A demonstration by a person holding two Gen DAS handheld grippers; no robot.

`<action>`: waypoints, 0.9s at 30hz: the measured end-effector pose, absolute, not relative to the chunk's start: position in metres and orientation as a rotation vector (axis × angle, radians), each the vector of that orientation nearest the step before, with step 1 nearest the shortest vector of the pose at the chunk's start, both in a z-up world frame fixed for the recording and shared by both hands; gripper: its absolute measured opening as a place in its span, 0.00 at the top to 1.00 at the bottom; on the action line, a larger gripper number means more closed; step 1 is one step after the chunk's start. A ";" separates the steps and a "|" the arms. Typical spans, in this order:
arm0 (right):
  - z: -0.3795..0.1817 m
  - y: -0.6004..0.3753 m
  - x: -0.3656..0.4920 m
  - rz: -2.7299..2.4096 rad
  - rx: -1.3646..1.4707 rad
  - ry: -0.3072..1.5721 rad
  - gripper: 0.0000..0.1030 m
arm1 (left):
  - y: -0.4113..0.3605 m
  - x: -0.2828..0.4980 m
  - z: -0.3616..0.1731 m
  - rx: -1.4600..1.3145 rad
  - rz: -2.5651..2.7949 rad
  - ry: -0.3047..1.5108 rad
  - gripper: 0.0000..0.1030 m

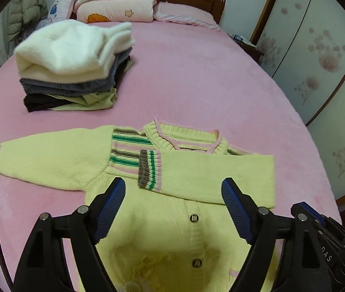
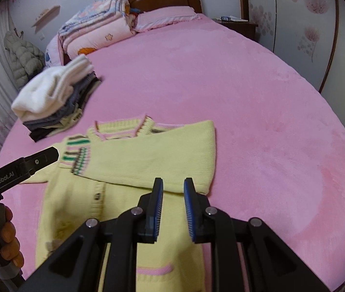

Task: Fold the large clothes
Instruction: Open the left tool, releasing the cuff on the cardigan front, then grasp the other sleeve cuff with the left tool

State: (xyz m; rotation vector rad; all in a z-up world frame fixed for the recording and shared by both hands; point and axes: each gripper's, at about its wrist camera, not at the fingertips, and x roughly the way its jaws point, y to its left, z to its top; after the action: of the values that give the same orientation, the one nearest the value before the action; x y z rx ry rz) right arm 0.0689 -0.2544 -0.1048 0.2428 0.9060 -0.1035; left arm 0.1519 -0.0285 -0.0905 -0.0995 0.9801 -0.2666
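Pale-yellow ribbed knit cardigan (image 1: 172,209) lies flat on one pink plush bed (image 1: 196,77), one sleeve folded across, beneath the wide-open left gripper (image 1: 173,189) and narrowly parted, empty right gripper (image 2: 173,189).

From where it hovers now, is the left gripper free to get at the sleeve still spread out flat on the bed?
Probably yes. The left gripper is open and empty above the cardigan, and the unfolded sleeve lies flat on the pink bed with nothing over it; the clothes stack sits farther back.

Black hand-held gripper (image 1: 173,192), blue ribbed pads (image 1: 236,213), silver screws.
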 end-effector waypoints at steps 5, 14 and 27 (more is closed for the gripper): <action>-0.082 -0.237 0.055 -0.068 0.238 0.869 0.83 | -0.006 0.133 -0.066 -0.124 -0.251 0.961 0.13; -0.052 -0.198 0.035 -0.004 0.187 0.830 0.83 | 0.044 0.096 -0.031 -0.173 -0.212 0.890 0.03; -0.047 -0.111 0.056 0.099 0.116 0.835 0.83 | 0.150 0.091 -0.041 -0.305 -0.153 0.895 0.02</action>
State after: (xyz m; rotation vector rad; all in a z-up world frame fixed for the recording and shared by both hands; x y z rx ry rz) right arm 0.0556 -0.1114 -0.0473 0.1156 0.8350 0.0987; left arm 0.0906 0.1505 -0.0410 -0.3049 0.8951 -0.1529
